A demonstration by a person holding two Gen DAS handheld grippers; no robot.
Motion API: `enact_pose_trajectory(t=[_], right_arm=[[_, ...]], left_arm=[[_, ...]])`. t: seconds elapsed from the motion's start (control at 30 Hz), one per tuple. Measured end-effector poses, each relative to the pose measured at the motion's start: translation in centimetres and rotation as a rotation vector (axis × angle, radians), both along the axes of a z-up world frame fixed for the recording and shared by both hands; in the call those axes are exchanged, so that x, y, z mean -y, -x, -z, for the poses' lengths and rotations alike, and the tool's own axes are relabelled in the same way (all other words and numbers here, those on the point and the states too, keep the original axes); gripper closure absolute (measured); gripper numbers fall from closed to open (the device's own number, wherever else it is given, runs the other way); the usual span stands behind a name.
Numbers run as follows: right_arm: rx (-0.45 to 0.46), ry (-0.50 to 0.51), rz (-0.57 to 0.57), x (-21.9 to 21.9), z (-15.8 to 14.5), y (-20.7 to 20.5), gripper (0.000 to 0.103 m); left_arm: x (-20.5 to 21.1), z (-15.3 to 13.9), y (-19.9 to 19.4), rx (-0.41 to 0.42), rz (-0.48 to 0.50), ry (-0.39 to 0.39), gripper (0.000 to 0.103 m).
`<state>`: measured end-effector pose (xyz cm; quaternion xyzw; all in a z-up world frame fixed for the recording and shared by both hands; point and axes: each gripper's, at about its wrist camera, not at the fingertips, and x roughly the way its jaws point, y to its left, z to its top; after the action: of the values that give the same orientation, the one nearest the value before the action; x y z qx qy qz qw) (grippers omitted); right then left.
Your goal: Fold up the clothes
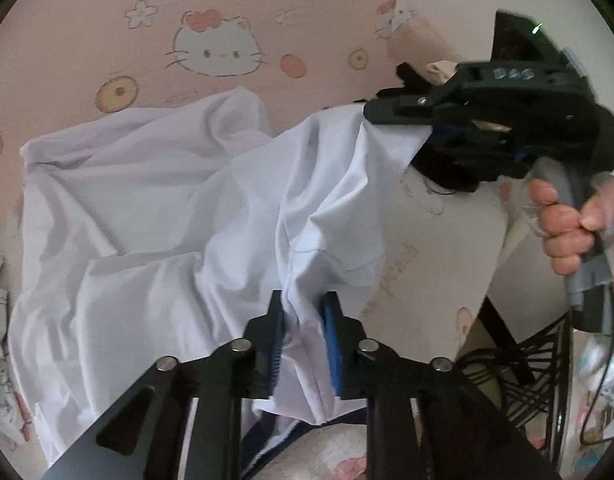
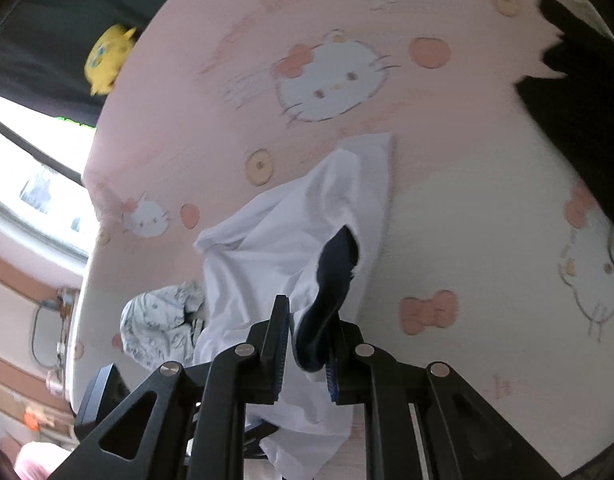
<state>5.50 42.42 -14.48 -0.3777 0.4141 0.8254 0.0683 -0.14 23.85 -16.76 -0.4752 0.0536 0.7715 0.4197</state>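
A white garment (image 1: 155, 216) with dark navy trim lies crumpled on a pink cartoon-cat bedsheet (image 1: 87, 32). My left gripper (image 1: 303, 336) is shut on a bunched fold of it near its lower edge. My right gripper (image 1: 391, 114) shows in the left wrist view at the upper right, shut on another edge of the garment and lifting it off the sheet. In the right wrist view the right gripper (image 2: 307, 344) pinches the white garment (image 2: 275, 232) at its navy trim (image 2: 331, 280), and the cloth hangs down toward the bed.
A patterned grey-white garment (image 2: 155, 320) lies bunched at the bed's left edge. A black garment (image 2: 579, 92) lies at the upper right. A yellow plush toy (image 2: 105, 58) sits beyond the bed. A black wire rack (image 1: 527, 368) stands by the bed's right edge.
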Motion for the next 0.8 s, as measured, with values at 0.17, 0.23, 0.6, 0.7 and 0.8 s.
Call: enact_pose_trajectory(t=[0.17, 0.23, 0.6, 0.7, 0.8], right_arm=[[0.015, 0.177, 0.086, -1.0, 3.0, -2.7, 0.047], [0.024, 0.252, 0.115, -0.8, 4.7, -4.0, 0.034], [0.012, 0.564, 0.237, 1.6, 11.0, -6.9, 0.034], [-0.017, 0.58, 0.242, 2.0, 11.4, -6.2, 0.034], [-0.002, 0.499, 0.233, 1.9, 11.2, -5.2, 0.039]], left_arm=[[-0.9, 0.2, -0.8, -0.031, 0.017, 0.031, 0.088], [-1.2, 0.2, -1.1, -0.039, 0.016, 0.045, 0.088], [-1.3, 0.6, -1.5, -0.005, -0.04, 0.055, 0.088], [-1.1, 0.7, -1.8, 0.021, -0.035, 0.048, 0.088], [-1.3, 0.8, -1.8, 0.024, -0.03, 0.054, 0.088]])
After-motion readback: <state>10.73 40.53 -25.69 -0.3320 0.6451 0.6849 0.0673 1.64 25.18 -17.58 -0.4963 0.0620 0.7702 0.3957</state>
